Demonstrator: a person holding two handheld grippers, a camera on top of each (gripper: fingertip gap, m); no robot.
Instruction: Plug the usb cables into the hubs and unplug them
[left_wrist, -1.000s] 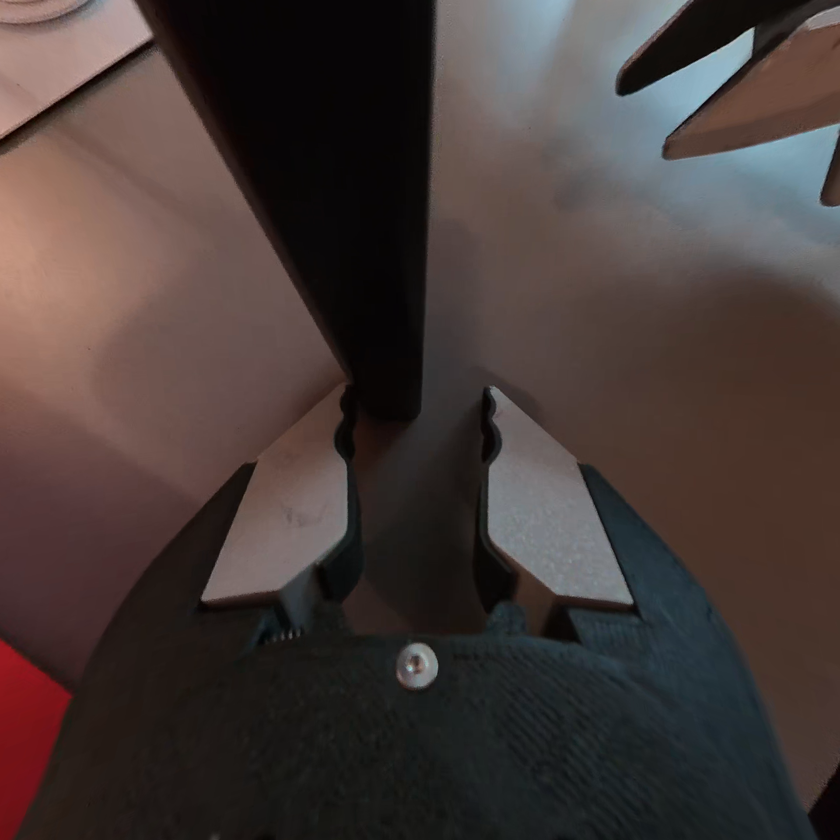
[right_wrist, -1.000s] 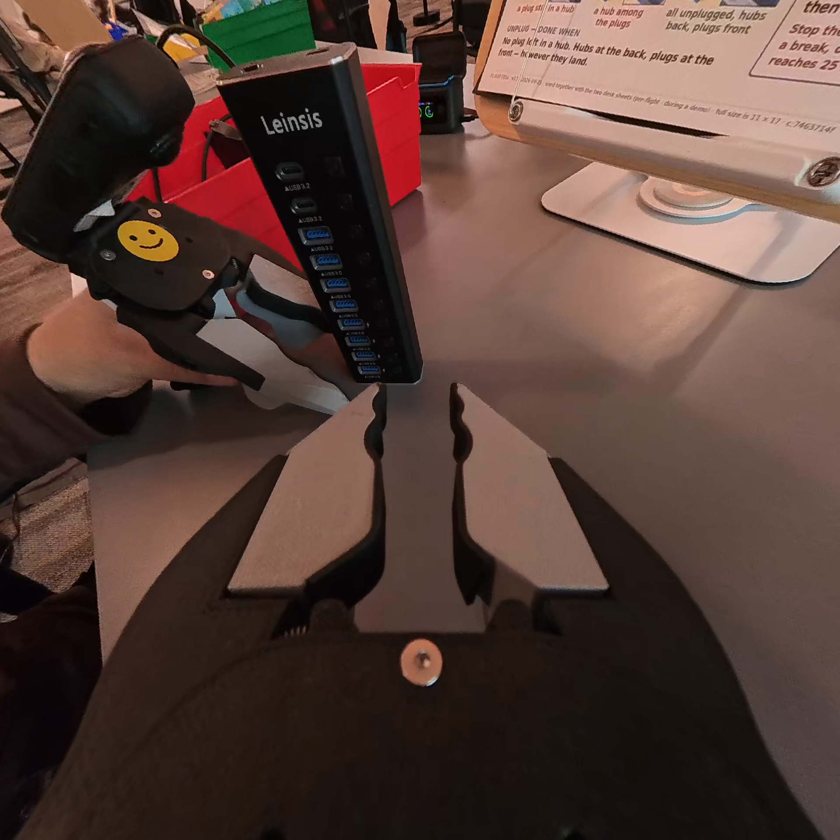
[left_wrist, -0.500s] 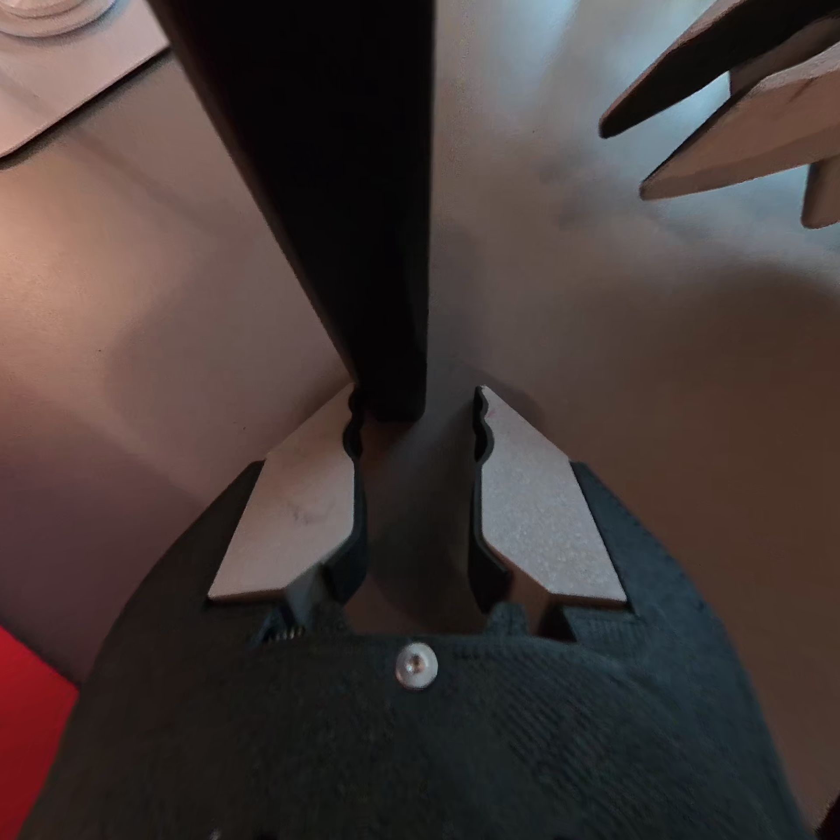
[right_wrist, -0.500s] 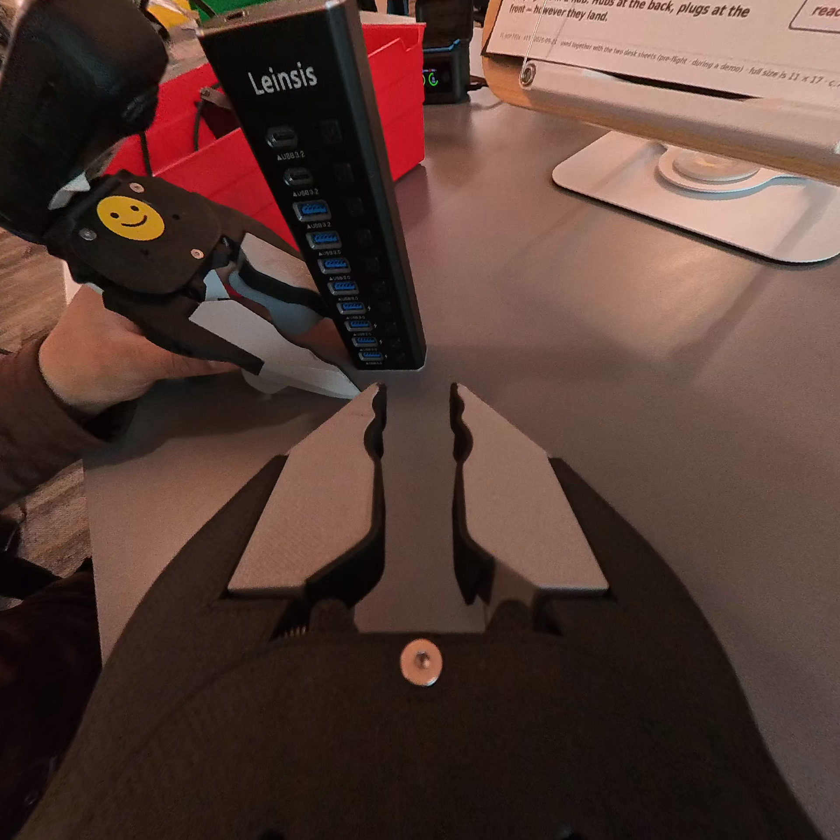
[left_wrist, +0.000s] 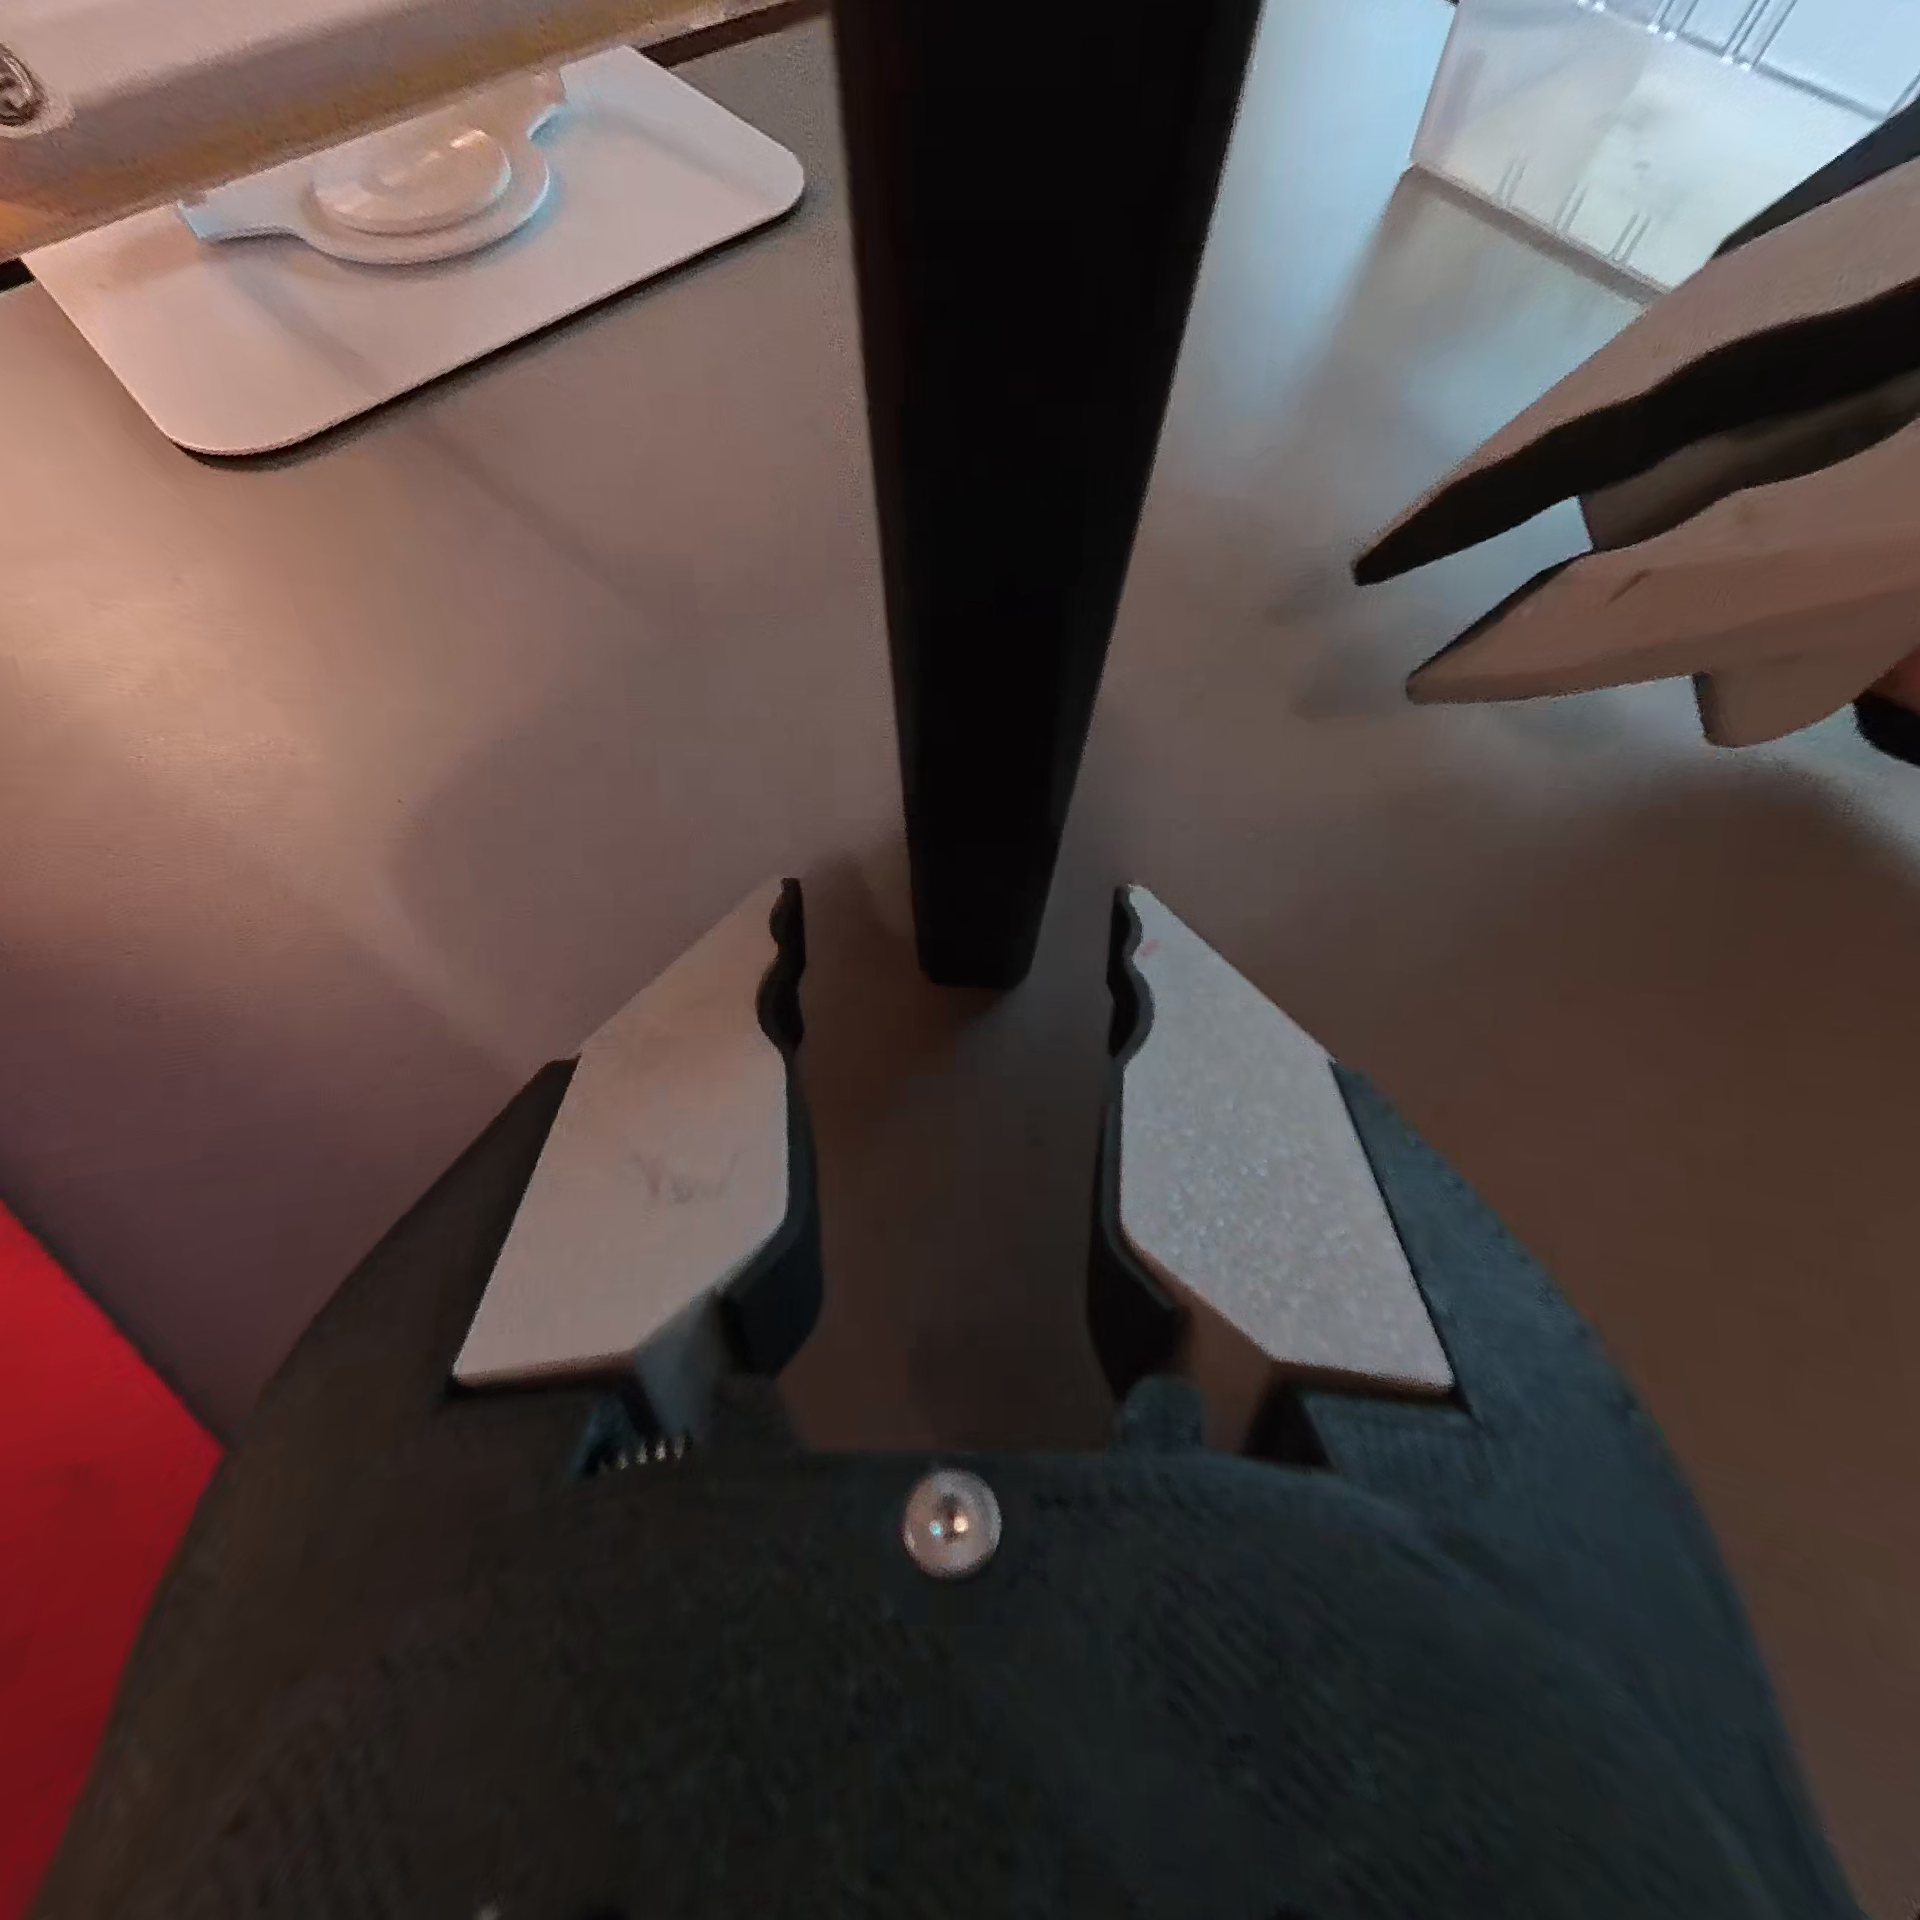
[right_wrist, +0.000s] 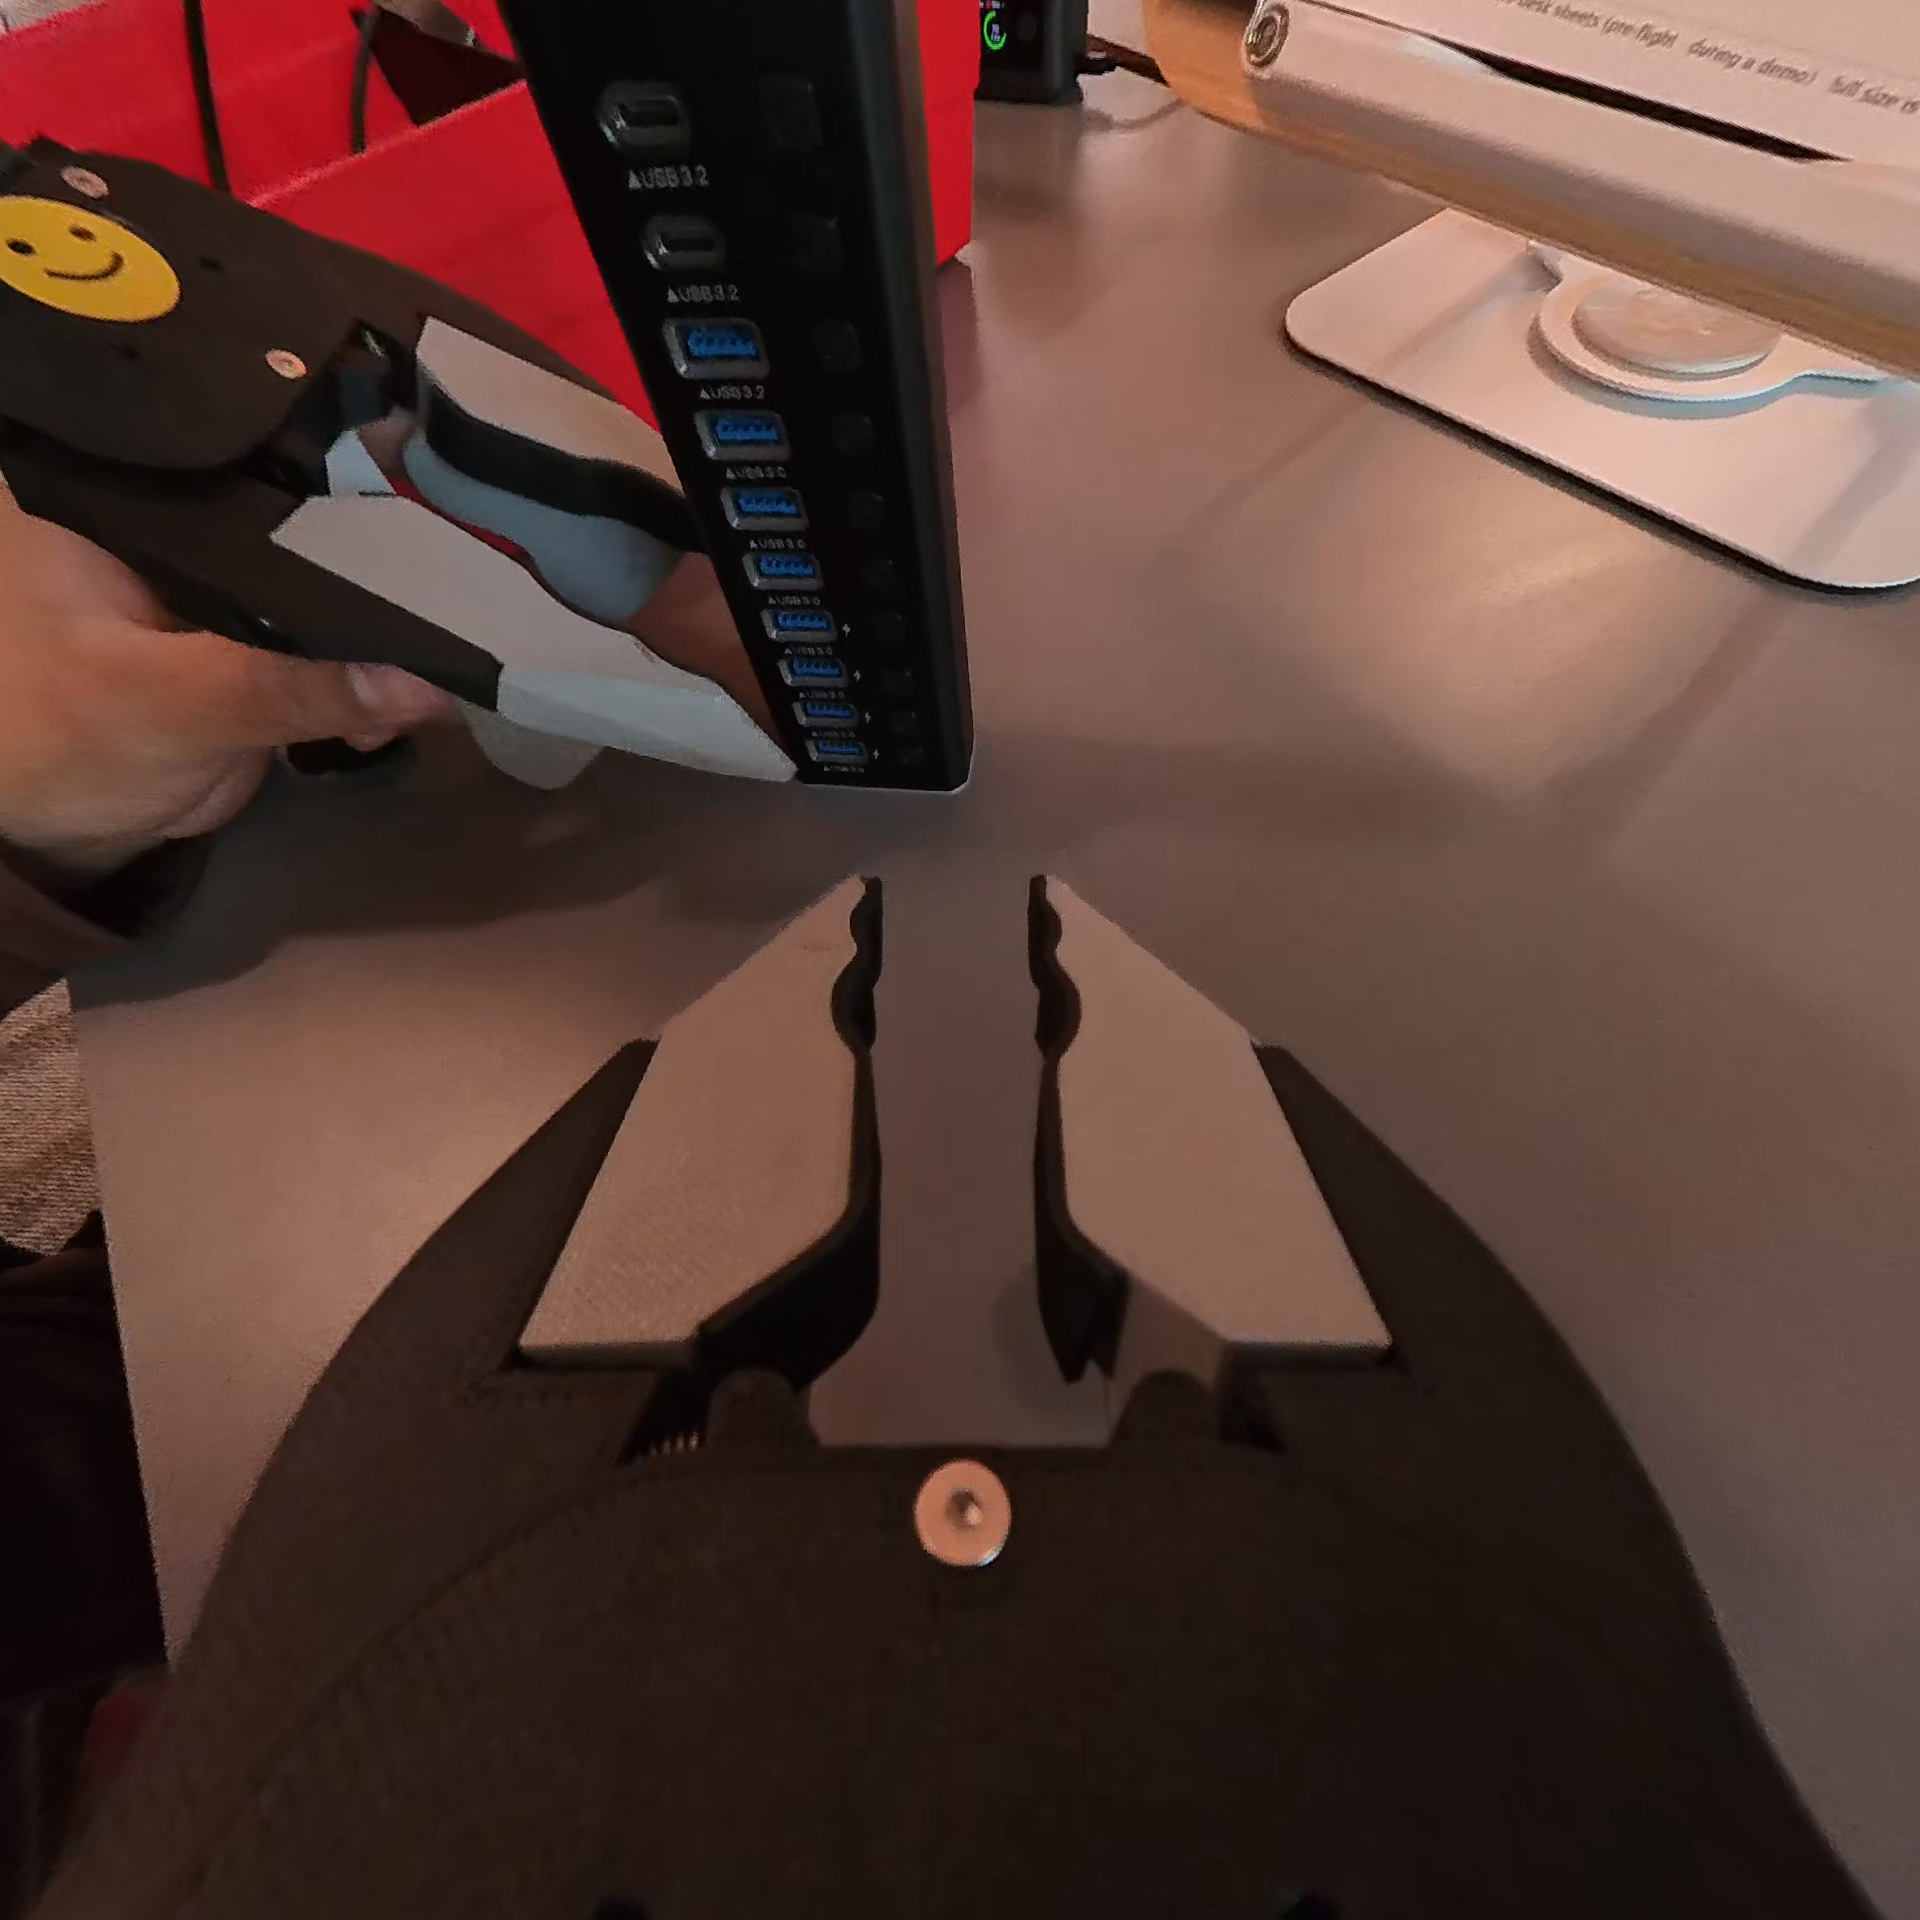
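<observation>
- The black hub (right_wrist: 800, 416) is standing on end on the grey table (right_wrist: 1351, 883), a tall slim bar leaning a little, its row of blue ports facing the right wrist camera.
- The left gripper (left_wrist: 956, 940) is sitting at the hub's foot with its jaws apart; in its own view the hub's lower end (left_wrist: 977, 727) is showing between the fingertips with a gap on each side, so nothing is clamped.
- From the right wrist view the left gripper (right_wrist: 665, 665) is lying against the hub's left side, one finger tip seemingly touching the bottom corner, a hand (right_wrist: 156, 707) gripping it from behind.
- The right gripper (right_wrist: 954, 904) is hovering just near of the hub's base, its jaws parted and holding nothing.
- No usb cable is showing in either view; a red bin (right_wrist: 436, 187) is sitting far left and a white stand base (right_wrist: 1558, 416) far right.
- Handling, as I judge it: the hub looks rigid and smooth-sided, fairly light, and top-heavy when upright, so it is likely to tip or slide at a push.
- The best hold is probably across the narrow sides low down, clear of the port face, with flat pads square to the casing.
- Plugging will be needing one gripper bracing the body against the push of insertion.
</observation>
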